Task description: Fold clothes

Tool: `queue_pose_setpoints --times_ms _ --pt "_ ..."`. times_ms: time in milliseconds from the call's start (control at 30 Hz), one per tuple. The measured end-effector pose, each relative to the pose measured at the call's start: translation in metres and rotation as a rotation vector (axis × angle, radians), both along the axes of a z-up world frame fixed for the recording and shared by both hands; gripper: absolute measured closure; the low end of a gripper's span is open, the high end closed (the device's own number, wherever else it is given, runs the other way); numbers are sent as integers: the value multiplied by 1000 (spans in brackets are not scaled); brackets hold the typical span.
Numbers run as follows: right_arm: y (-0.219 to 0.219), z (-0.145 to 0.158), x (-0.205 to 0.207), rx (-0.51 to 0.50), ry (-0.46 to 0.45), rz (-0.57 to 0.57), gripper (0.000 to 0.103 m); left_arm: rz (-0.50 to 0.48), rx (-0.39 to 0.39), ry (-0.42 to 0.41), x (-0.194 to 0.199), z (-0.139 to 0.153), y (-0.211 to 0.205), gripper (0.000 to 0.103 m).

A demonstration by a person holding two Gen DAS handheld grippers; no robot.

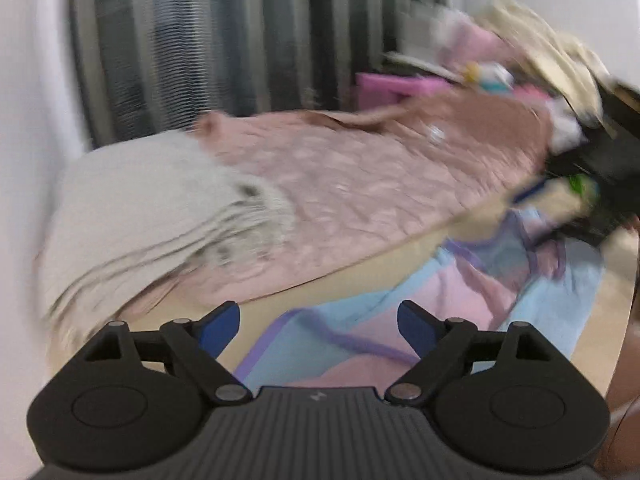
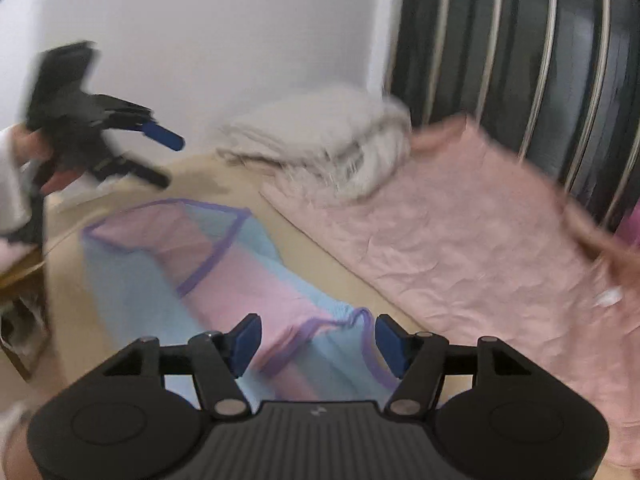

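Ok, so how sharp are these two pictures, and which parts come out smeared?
Left wrist view: the left gripper is crisp, but the grey blanket and the clutter beyond are streaked by motion. Right wrist view: the right gripper is sharp, the pastel garment soft.

On the bed (image 2: 120,184), the garment (image 2: 224,276) lies nearest, at six o'clock. A spread sheet (image 2: 472,248) lies at three o'clock beside it, with a folded blanket (image 2: 328,140) at twelve o'clock.
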State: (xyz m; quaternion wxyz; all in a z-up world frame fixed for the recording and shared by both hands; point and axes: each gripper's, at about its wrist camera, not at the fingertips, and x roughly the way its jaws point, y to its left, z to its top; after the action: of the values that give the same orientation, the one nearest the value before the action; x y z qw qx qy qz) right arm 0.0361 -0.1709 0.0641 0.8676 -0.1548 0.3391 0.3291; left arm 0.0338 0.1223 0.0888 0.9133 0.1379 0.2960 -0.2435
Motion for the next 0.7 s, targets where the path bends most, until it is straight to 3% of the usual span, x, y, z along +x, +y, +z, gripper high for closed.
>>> queue_pose_setpoints --times_ms 100,167,333,400,433,467,500,567,600,700 --pt "21 -11 49 -8 77 -60 47 -4 5 39 27 -17 -10 16" --pt "25 -23 70 -24 113 -118 58 12 -10 68 45 -28 -13 16" --pt "5 -45 78 27 162 -141 65 28 -95 130 71 -47 -2 17" --pt "0 -47 78 38 149 -134 73 30 -102 155 77 -53 1 33" --pt "-2 -46 76 46 151 -127 87 23 -98 165 78 -56 2 54" --pt "0 -45 76 47 151 -113 94 16 -93 175 79 -59 3 71" --pt "2 -45 74 41 141 -106 94 9 -88 185 80 -62 4 72" --pt "6 -44 70 32 122 -94 95 2 -93 193 80 -65 5 89" --pt "6 -43 69 38 116 -97 96 1 -100 192 79 -65 5 93" --pt "3 -37 61 68 77 -96 96 10 -97 148 72 -60 3 97"
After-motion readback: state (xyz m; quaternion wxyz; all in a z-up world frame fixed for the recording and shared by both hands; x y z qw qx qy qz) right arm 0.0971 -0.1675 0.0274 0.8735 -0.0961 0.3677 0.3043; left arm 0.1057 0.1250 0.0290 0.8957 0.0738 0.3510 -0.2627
